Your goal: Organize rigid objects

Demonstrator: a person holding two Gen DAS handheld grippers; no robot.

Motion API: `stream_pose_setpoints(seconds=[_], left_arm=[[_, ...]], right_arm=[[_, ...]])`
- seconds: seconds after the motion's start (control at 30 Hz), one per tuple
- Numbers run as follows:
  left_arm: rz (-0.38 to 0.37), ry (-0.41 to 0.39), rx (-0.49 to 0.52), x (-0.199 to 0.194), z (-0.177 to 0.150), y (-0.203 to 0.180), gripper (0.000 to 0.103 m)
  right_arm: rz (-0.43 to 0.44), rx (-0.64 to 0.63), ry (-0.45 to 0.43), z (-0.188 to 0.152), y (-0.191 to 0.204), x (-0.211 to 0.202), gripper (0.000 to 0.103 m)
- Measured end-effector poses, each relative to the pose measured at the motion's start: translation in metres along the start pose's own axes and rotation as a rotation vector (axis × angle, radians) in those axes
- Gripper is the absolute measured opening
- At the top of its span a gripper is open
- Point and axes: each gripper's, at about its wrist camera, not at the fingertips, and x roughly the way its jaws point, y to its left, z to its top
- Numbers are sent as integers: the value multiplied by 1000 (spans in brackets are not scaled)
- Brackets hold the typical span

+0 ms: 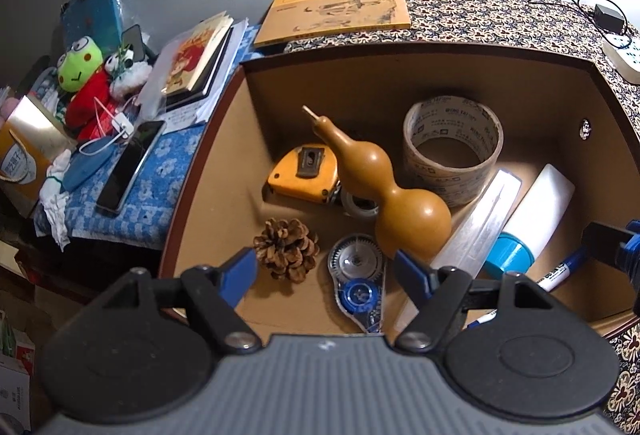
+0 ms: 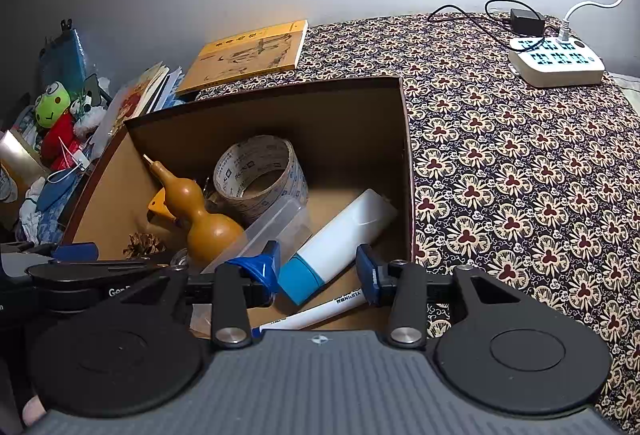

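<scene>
Your left hand-held gripper [image 1: 326, 267] hangs open over the box [image 1: 400, 53], your right hand-held gripper [image 2: 318, 265] open too, gripping nothing. Beyond, the gourd [image 1: 394, 191] lies mid-frame, stem pointing upper left.

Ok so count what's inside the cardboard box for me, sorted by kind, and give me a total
Tape rolls: 2, the big printed one and a small one
Tape measure: 1
Gourd: 1
Pine cone: 1
Correction tape dispenser: 1
Clear flat case: 1
White bottle with blue cap: 1
Marker pen: 1
Total: 9 visible; anything hidden underneath is not counted.
</scene>
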Motion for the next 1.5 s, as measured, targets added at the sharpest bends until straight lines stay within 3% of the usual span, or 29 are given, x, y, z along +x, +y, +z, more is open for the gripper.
stream_pose_setpoints(seconds=[1.5], left_arm=[[3, -10, -9, 1, -1, 3, 77]], right_arm=[[-5, -6, -10, -2, 3, -2, 26]])
